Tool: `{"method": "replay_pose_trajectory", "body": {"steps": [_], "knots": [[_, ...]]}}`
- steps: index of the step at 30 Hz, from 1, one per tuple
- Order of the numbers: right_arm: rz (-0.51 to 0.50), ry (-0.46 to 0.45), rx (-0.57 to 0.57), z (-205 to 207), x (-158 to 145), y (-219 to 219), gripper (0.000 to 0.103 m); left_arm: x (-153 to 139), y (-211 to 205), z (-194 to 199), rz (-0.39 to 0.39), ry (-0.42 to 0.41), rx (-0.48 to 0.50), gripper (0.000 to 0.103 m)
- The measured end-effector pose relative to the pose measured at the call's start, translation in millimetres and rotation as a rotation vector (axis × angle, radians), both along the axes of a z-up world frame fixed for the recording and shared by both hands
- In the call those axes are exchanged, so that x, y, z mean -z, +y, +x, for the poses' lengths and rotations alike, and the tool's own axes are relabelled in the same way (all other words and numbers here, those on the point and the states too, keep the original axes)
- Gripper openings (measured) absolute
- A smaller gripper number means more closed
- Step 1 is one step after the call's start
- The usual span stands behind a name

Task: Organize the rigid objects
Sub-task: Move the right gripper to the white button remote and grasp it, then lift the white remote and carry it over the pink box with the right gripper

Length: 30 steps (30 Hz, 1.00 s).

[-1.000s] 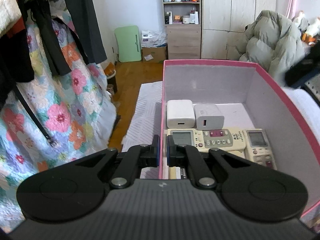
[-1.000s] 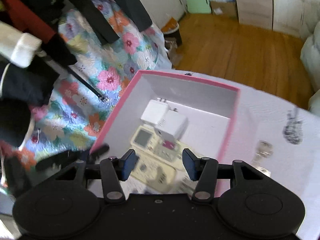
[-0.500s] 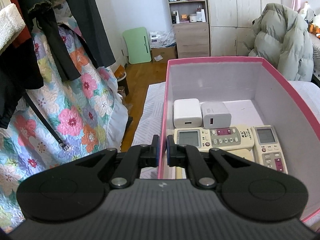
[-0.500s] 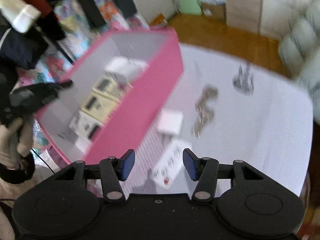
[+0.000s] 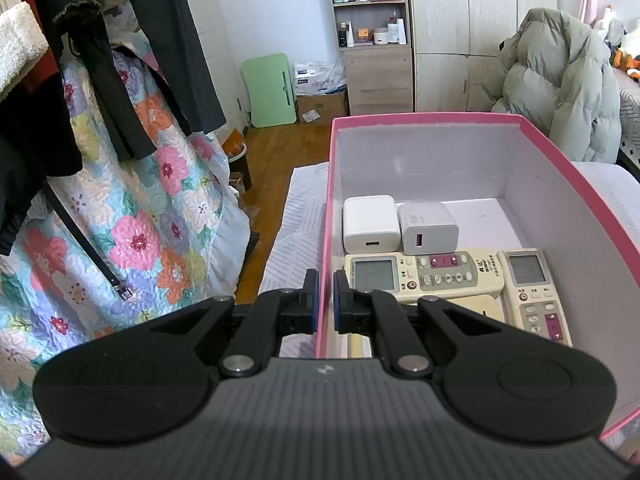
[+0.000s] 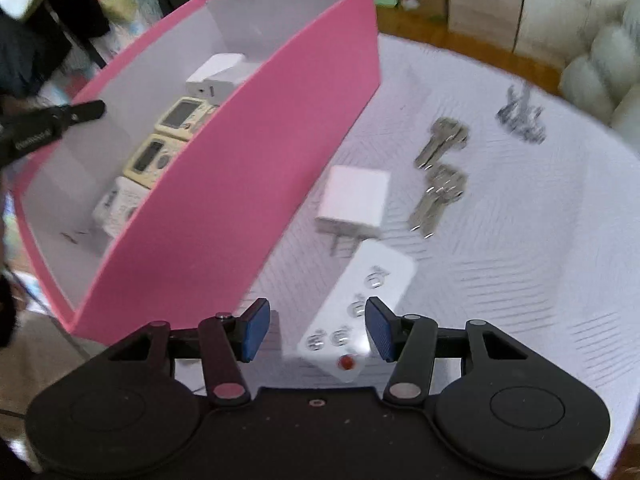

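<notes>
Pink cardboard box [image 5: 532, 128] already holds two white chargers [image 5: 370, 224] and cream remotes [image 5: 424, 274], its wall pinched by the closed left tool [image 5: 326, 300]; the half-open, empty right tool [image 6: 316, 330] straddles a white remote [image 6: 360, 308] at lower centre, charger [image 6: 354, 200] and keys [image 6: 440, 176] still outside.

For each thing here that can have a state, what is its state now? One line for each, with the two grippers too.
Left gripper: shut on the wall of the pink box.
Right gripper: open, above the white remote, not touching.
Pink box: open, no lid, part filled.
Chargers in box: lying side by side.
Remotes in box: lying face up.
White charger: outside the box, prongs out.
Keys: outside the box.
</notes>
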State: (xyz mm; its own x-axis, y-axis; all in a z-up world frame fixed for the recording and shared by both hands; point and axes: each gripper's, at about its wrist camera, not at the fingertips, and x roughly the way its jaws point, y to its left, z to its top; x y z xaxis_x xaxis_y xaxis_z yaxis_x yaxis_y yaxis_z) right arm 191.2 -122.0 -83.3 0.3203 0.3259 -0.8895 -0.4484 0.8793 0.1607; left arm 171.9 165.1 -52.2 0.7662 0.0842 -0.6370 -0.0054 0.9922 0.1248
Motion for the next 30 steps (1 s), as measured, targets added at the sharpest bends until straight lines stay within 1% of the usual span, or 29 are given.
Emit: {"method": "replay_pose_trajectory", "body": {"steps": [4,6,8,9,10,11,12,15,19,21,23,25,26,28,30], "knots": [[-0.085,-0.038,0.004,-3,8,7,0.059,0,2,0,-0.009,0.002,0.003,0.006],[-0.110,-0.050,-0.020,-4,16,11,0.065,-1,3,0,-0.010,0.002,0.005,0.006],[-0.094,-0.098,-0.075,-8,18,11,0.066,-1,3,1,-0.011,0.004,0.005,0.006],[-0.090,-0.098,-0.088,-8,17,10,0.065,-1,3,1,-0.011,0.003,0.004,0.006],[-0.086,-0.093,-0.087,-6,16,7,0.061,-1,3,1,-0.011,0.002,0.005,0.006],[-0.090,-0.088,-0.086,-5,14,4,0.051,-1,3,1,-0.012,0.002,0.006,0.006],[-0.102,-0.075,-0.097,-3,12,1,0.046,-1,3,1,-0.016,0.003,0.007,0.006],[-0.155,-0.071,-0.115,-1,11,-5,0.045,-2,5,1,-0.026,0.006,0.008,0.006],[-0.122,-0.031,-0.097,4,13,-11,0.046,0,3,0,-0.032,0.007,0.010,0.006],[-0.105,-0.031,-0.083,7,14,-11,0.049,-1,3,0,-0.029,0.007,0.010,0.006],[-0.090,-0.051,-0.092,7,16,-12,0.052,0,3,0,-0.030,0.007,0.012,0.006],[-0.075,-0.079,-0.106,6,18,-15,0.051,0,2,0,-0.028,0.005,0.013,0.006],[-0.072,-0.081,-0.095,7,16,-15,0.046,1,3,0,-0.030,0.004,0.013,0.006],[-0.065,-0.072,-0.052,8,15,-18,0.046,0,3,0,-0.031,0.006,0.011,0.006],[-0.068,-0.090,-0.052,5,13,-19,0.046,0,3,-1,-0.035,0.008,0.011,0.006]]}}
